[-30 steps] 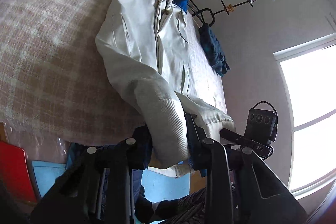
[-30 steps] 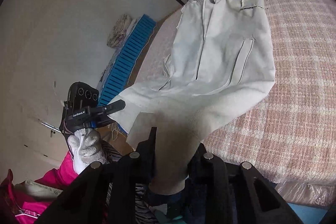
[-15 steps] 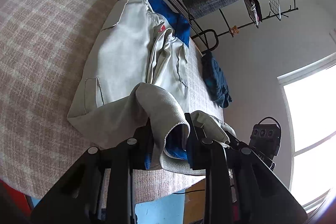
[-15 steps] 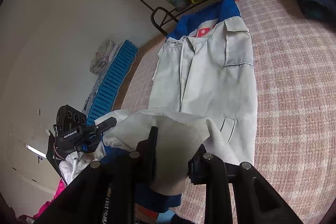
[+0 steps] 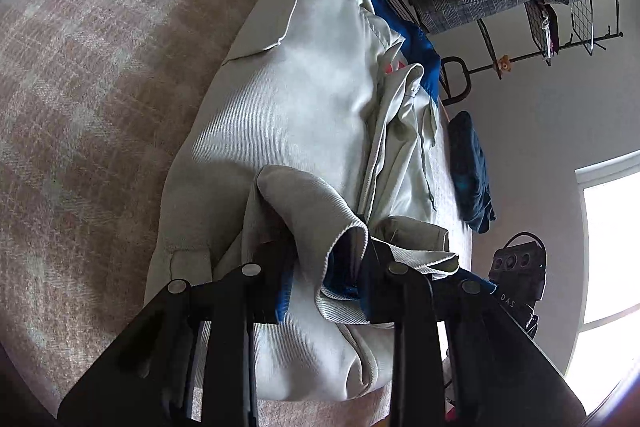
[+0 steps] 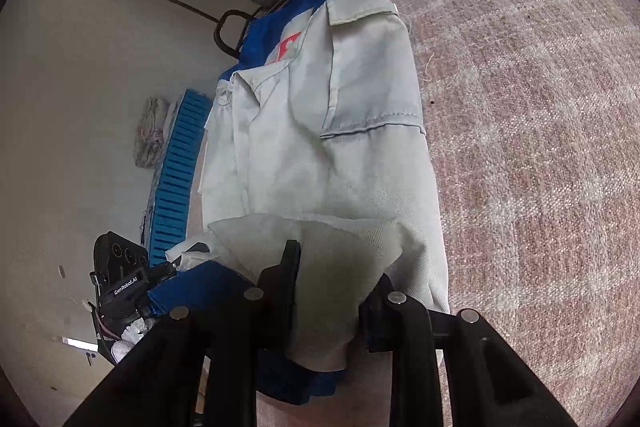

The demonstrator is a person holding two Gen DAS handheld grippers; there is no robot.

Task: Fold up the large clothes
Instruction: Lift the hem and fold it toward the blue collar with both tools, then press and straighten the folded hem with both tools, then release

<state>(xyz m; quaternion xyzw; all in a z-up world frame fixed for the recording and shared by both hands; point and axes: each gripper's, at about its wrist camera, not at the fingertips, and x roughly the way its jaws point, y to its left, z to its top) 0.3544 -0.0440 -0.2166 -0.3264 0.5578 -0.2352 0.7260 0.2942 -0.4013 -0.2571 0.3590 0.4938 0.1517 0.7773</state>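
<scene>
Flanking jacket (image 5: 304, 115): navy garment (image 5: 470, 167), rack (image 5: 560, 7)

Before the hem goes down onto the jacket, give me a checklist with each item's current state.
1. Left gripper pinching the jacket hem: ok, cloth is bunched between its fingers.
2. Right gripper pinching the hem: ok, cloth is clamped there.
3. Jacket's upper half flat on the plaid bed cover: ok, collar end lies spread.
4. Front placket smooth: not ok, a ridge of loose cloth runs along it.
5. Landing area free of other things: ok, the dark blue garment lies off to the side.
6. Hem edge level between both grippers: cannot tell.
</scene>
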